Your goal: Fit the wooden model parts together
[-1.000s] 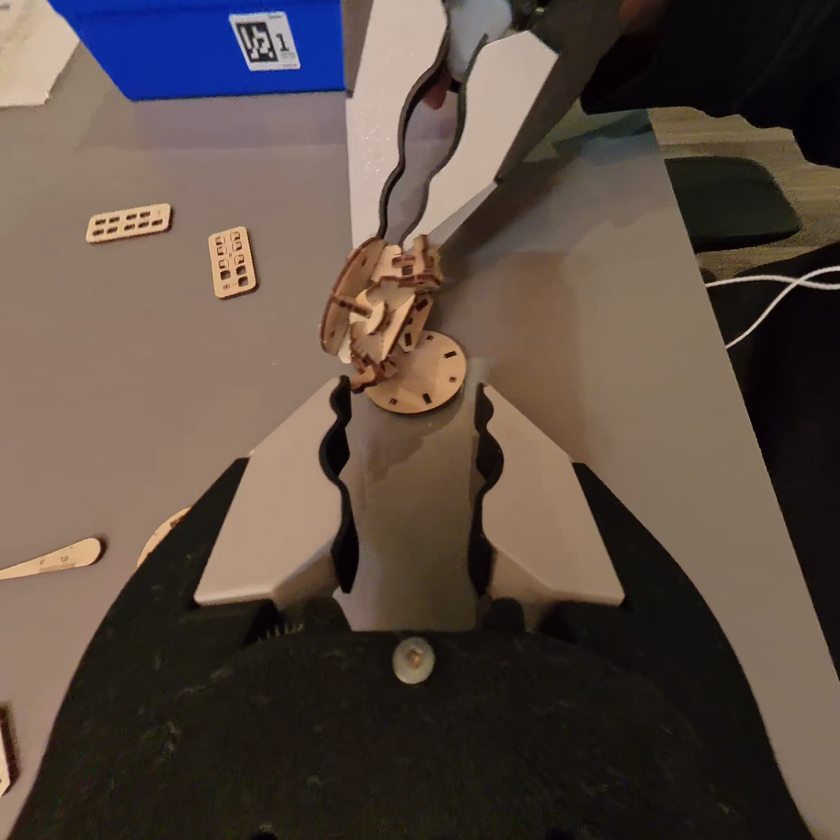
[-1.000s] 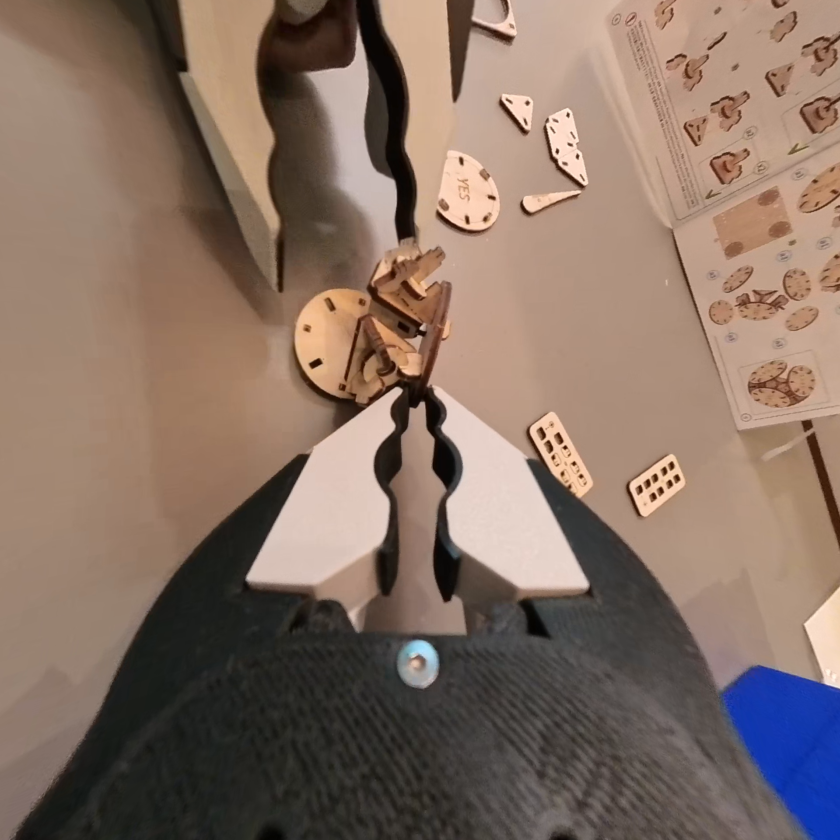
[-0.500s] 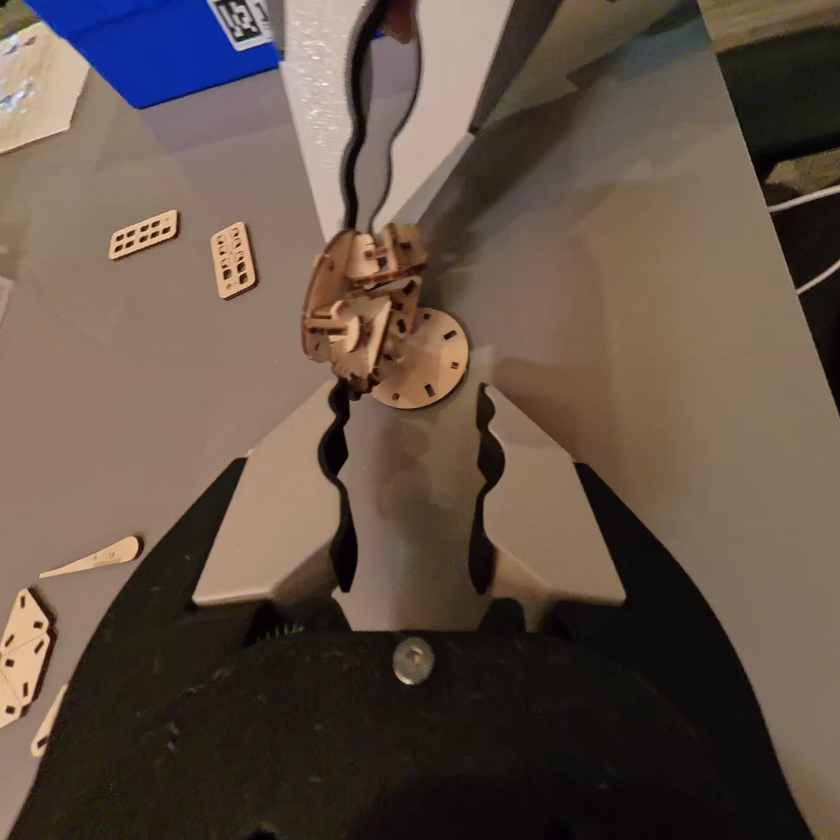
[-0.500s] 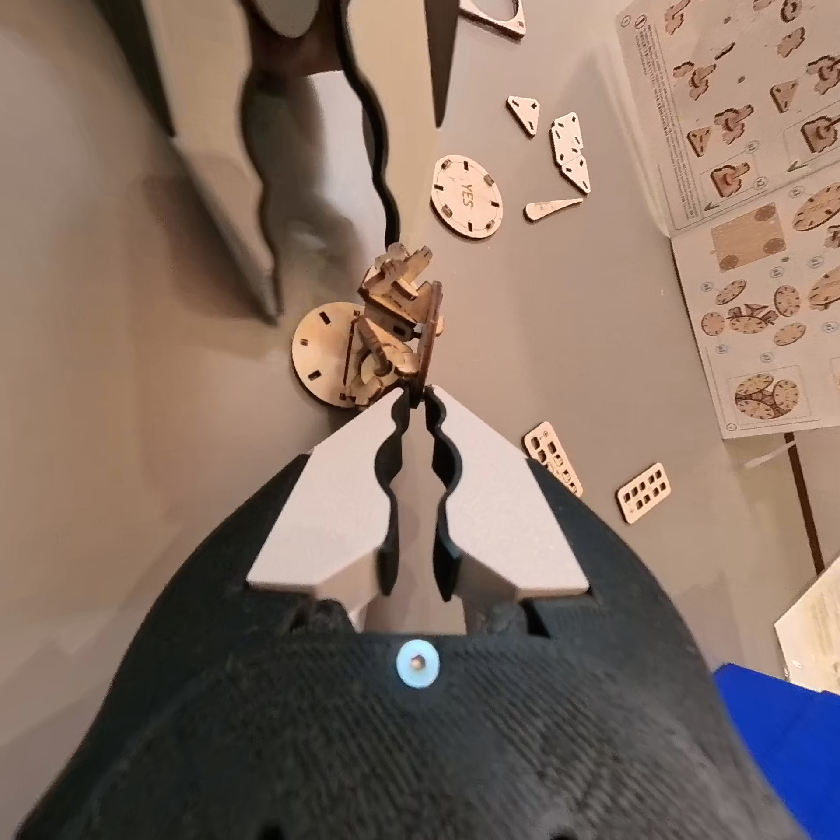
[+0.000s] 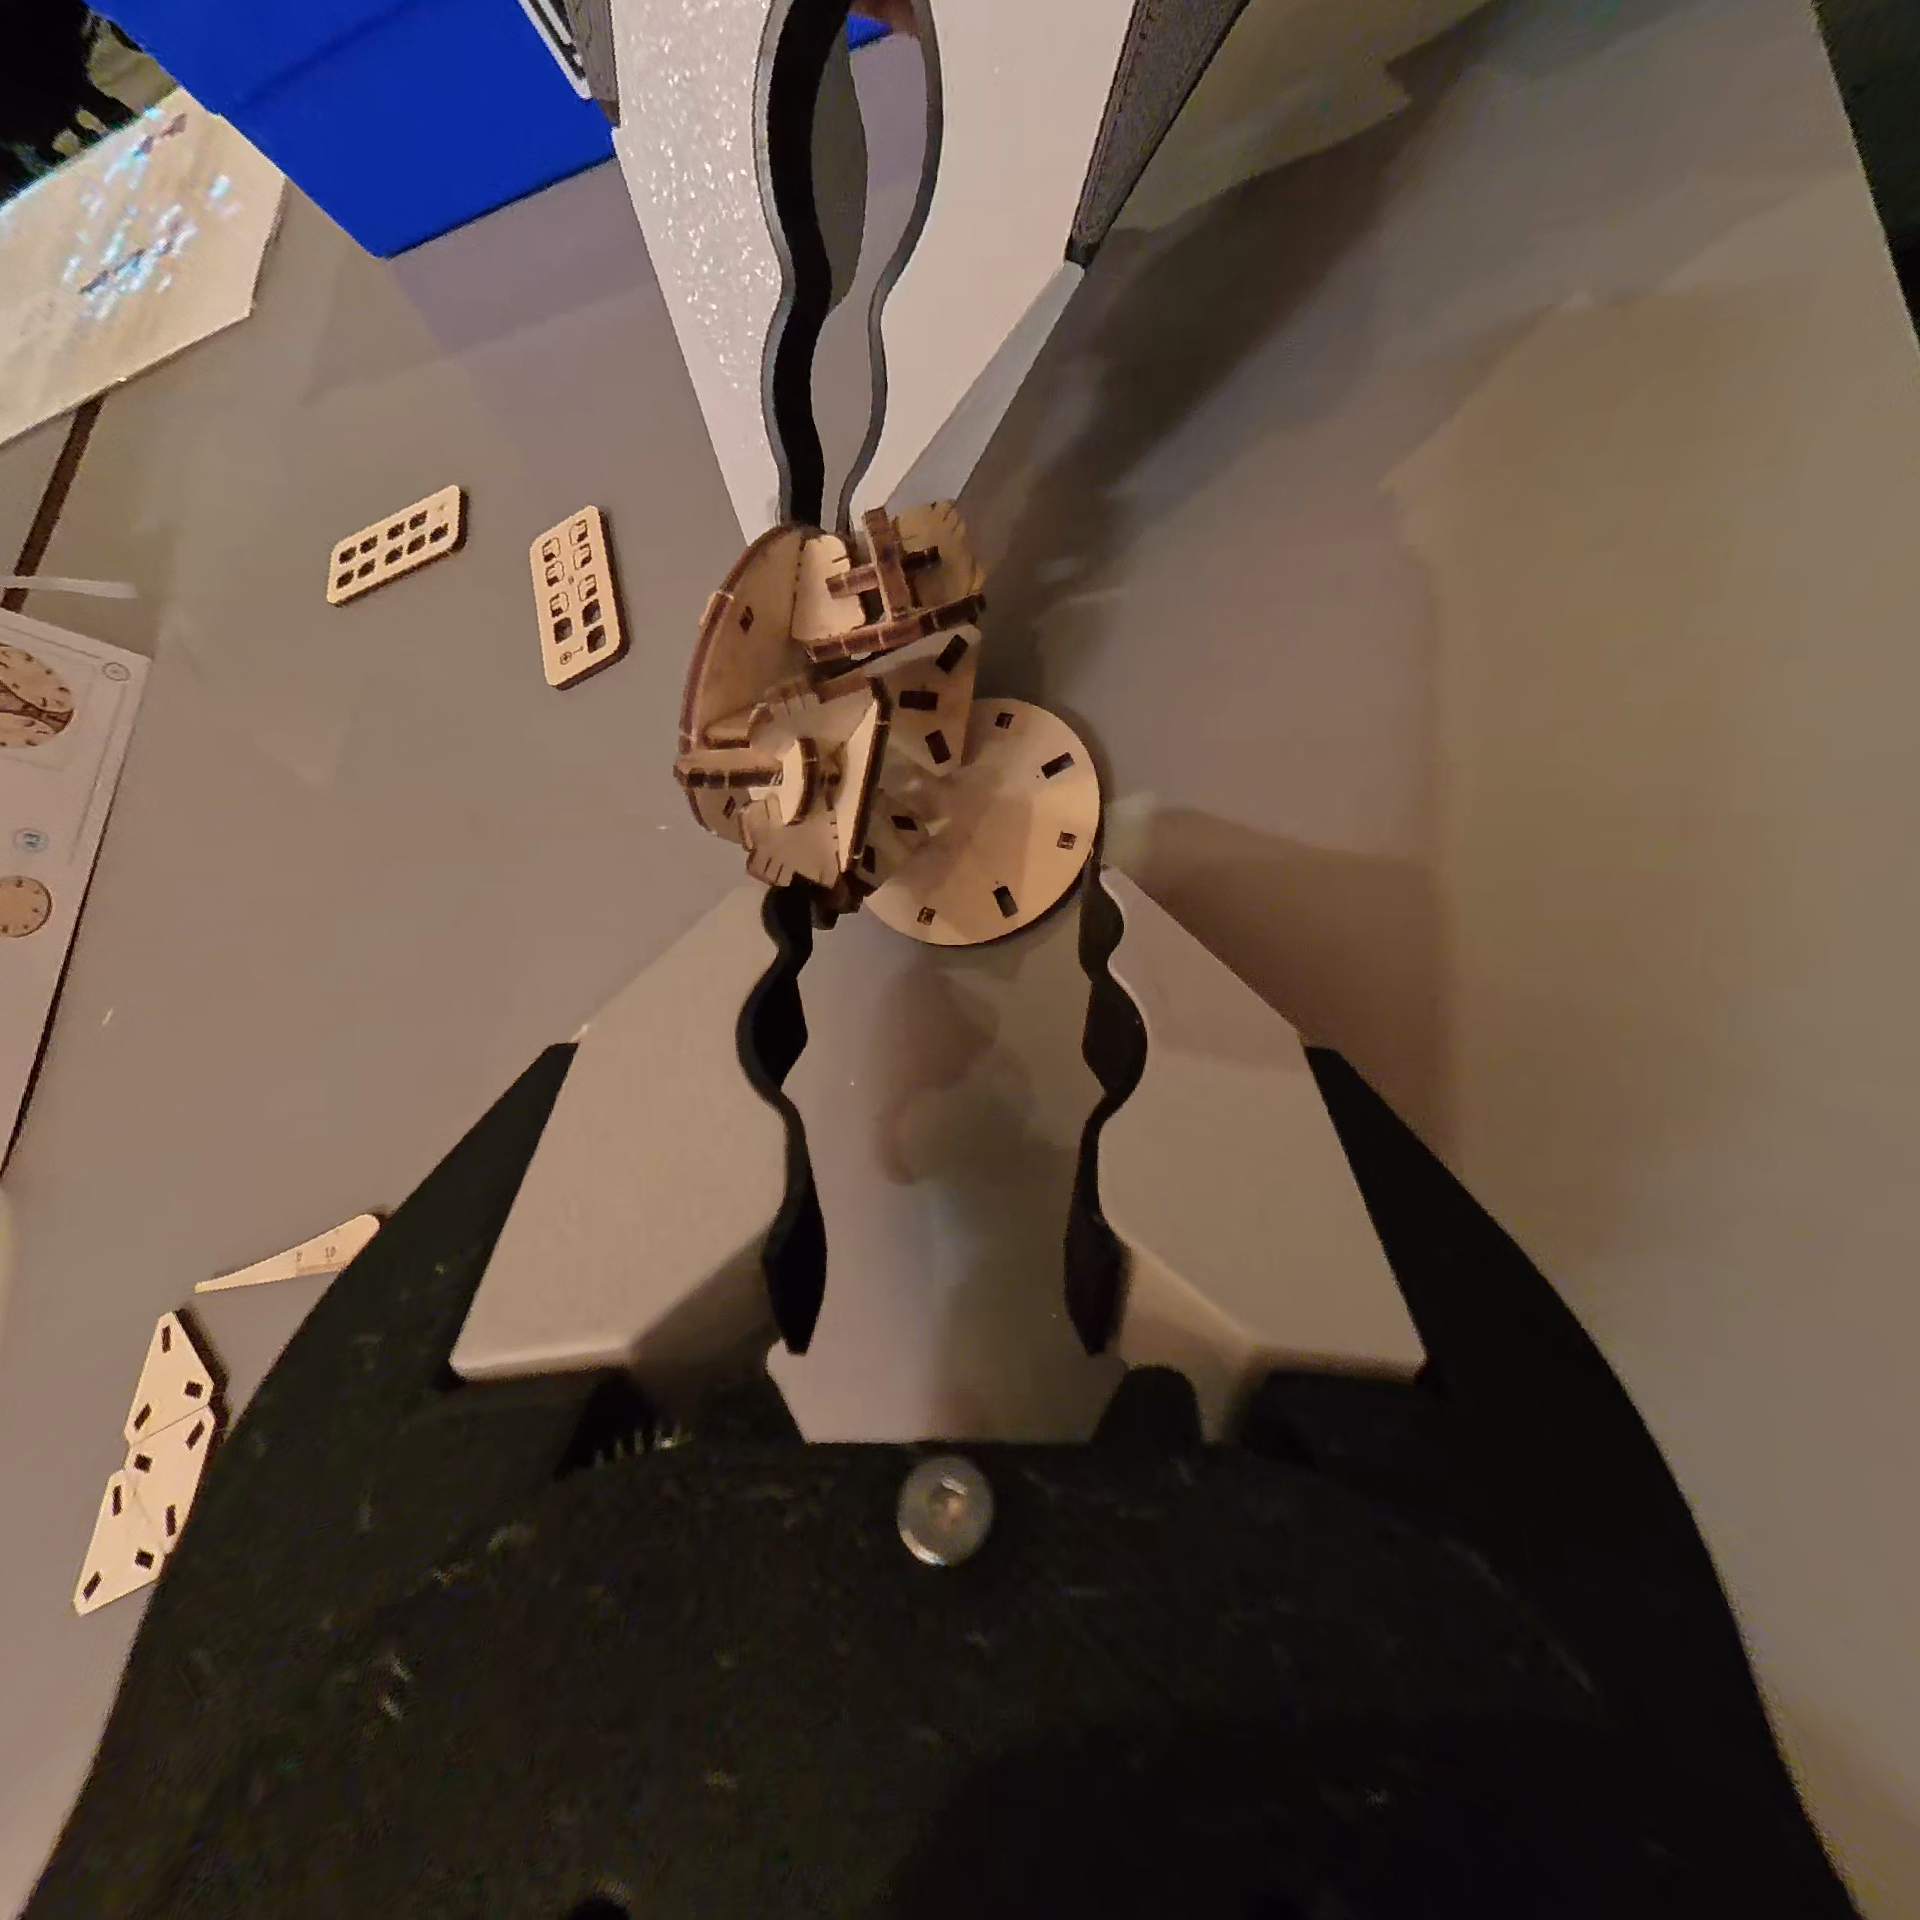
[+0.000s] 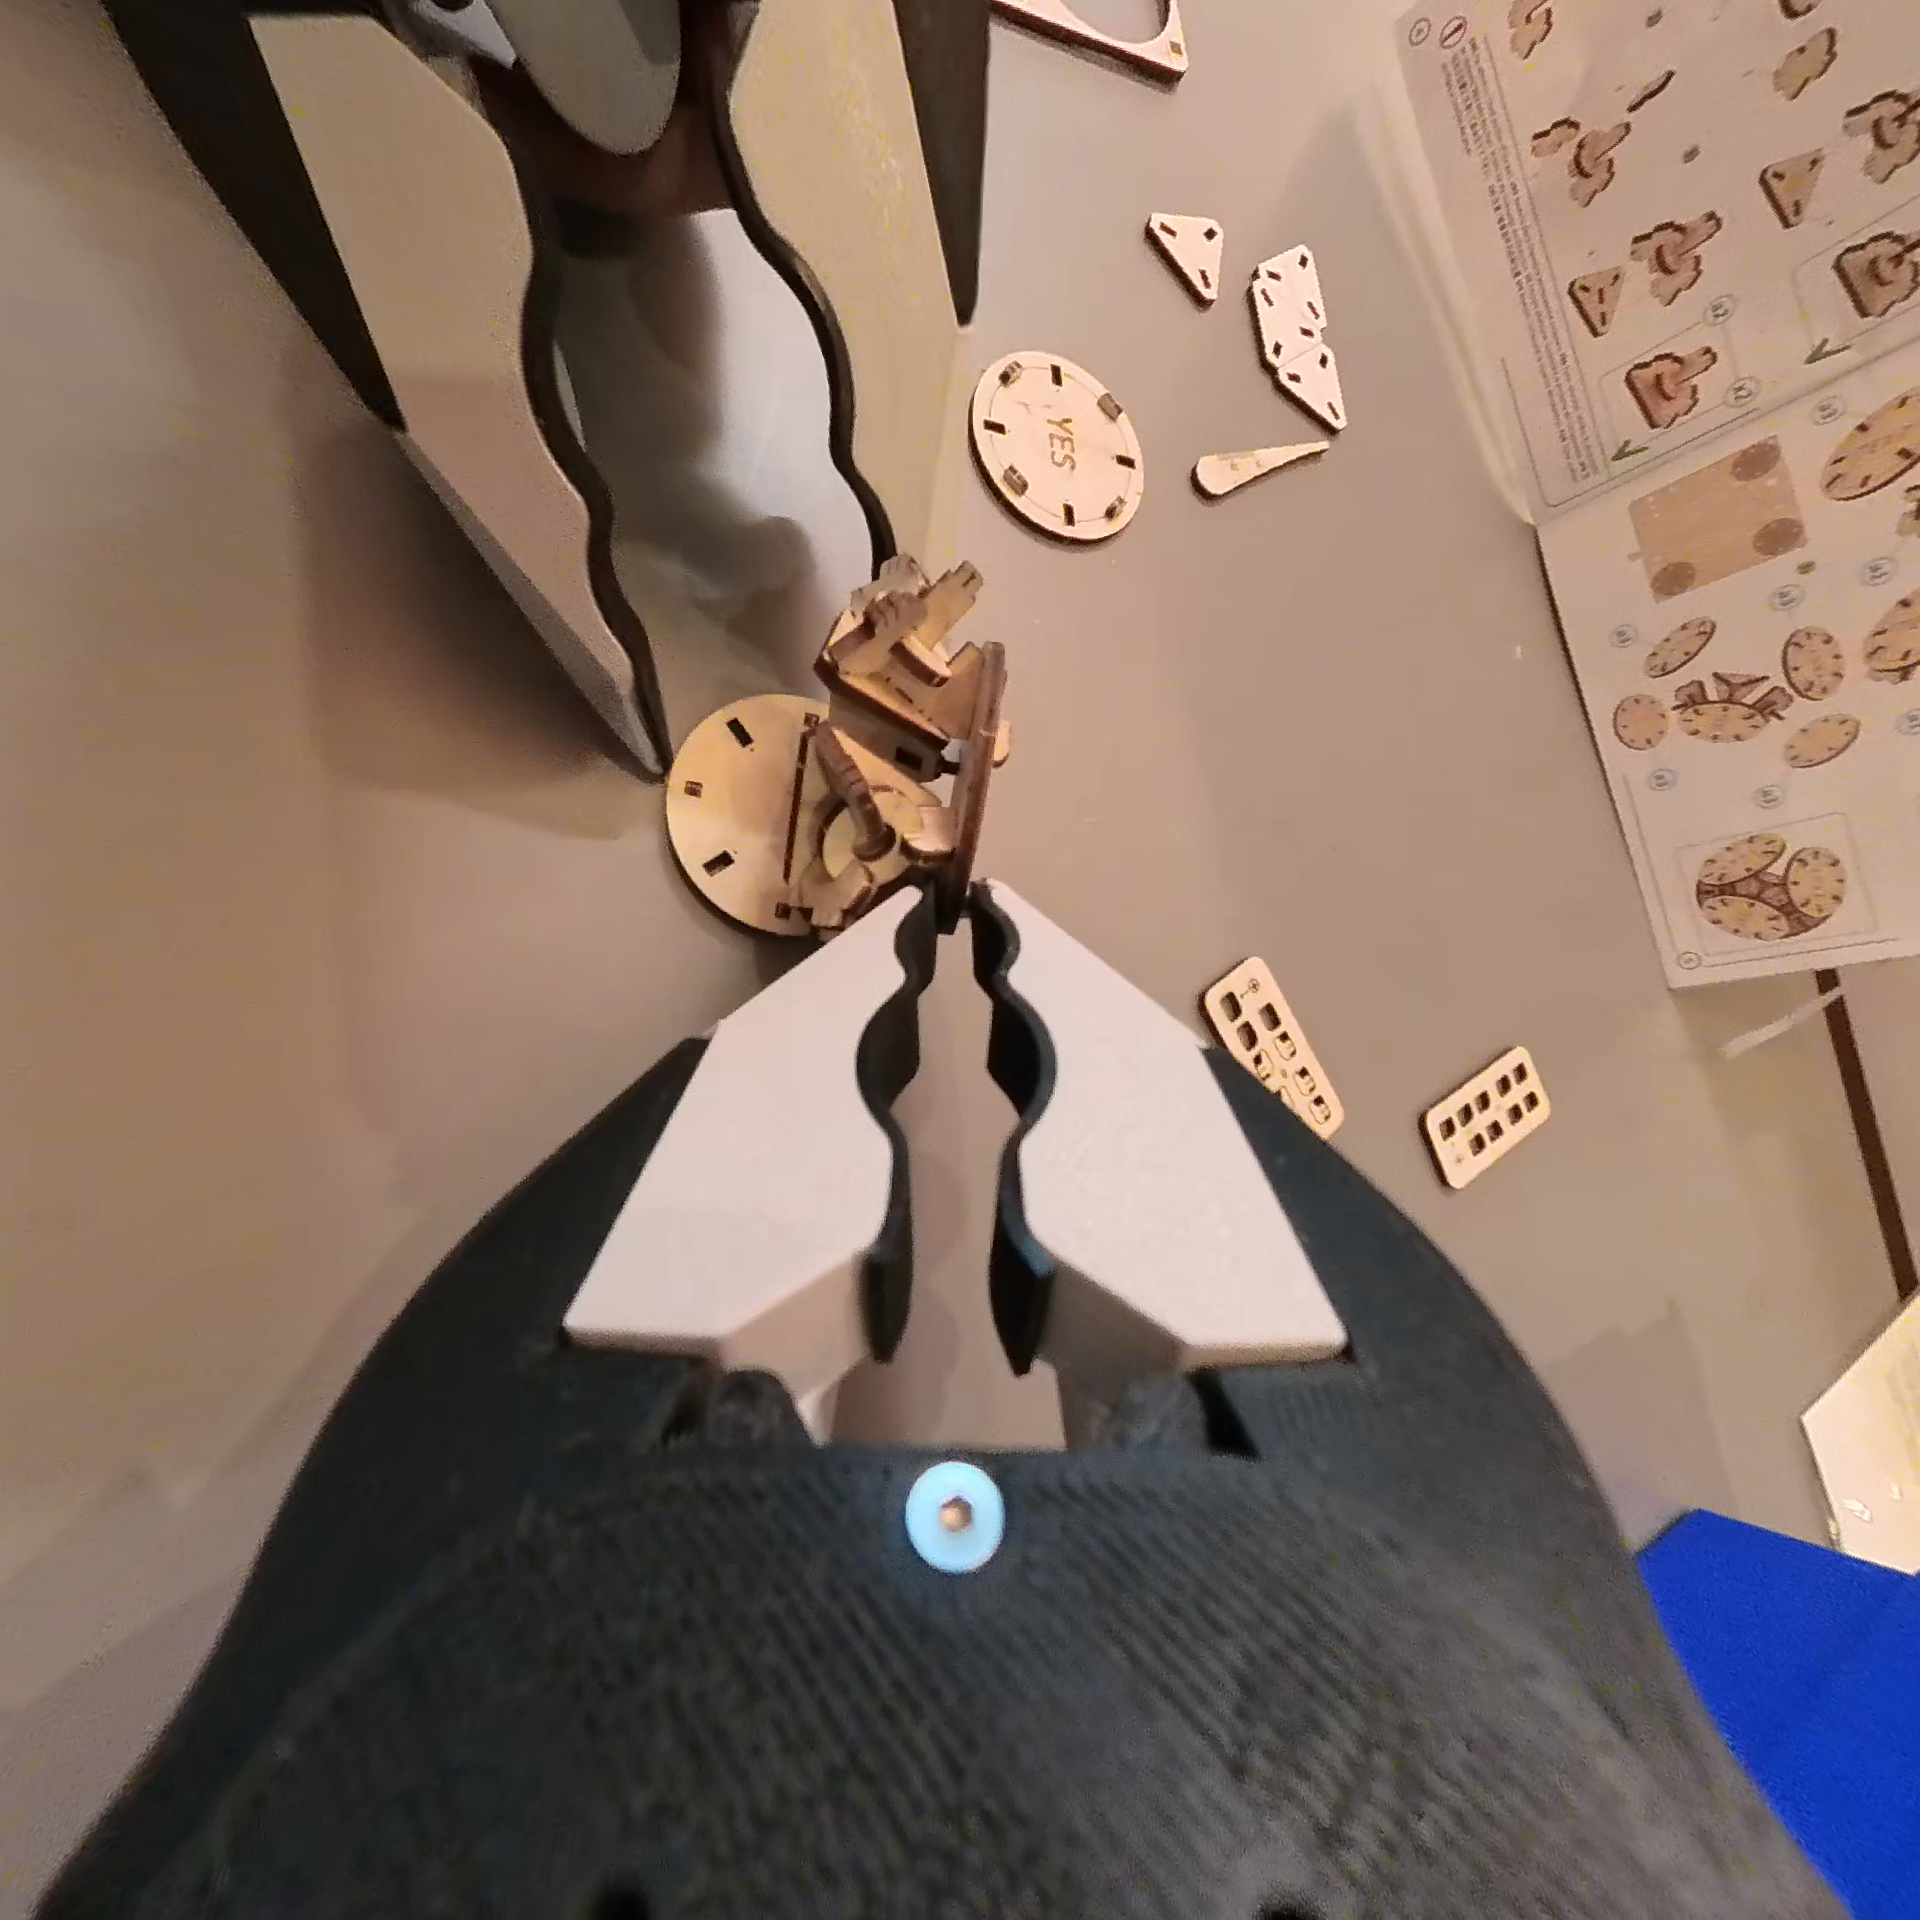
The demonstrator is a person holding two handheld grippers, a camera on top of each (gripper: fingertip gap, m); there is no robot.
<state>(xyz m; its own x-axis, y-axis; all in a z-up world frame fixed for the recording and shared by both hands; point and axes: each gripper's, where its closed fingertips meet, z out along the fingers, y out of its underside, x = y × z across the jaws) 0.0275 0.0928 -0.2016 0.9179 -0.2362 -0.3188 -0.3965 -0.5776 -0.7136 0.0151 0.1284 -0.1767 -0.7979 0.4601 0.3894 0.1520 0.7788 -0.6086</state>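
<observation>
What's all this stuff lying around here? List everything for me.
Wooden model: one, pale wood, part-built, pinched by its upright disc edge in the right fingers.
Round disc under it: one, pale wood, flat on table.
Second round disc: one, further off.
Slotted rectangles: two, right of the model.
Triangle pieces: several, far side.
Teardrop piece: one.
Instruction sheets: paper, right edge.
Blue box: one.
Table: grey.
Right gripper: shut on model.
Left gripper: open, around the flat disc.

Engraved word on the wooden disc [image 6: 1057, 447] — printed text on the instruction sheet [image 6: 1704, 312]
</observation>
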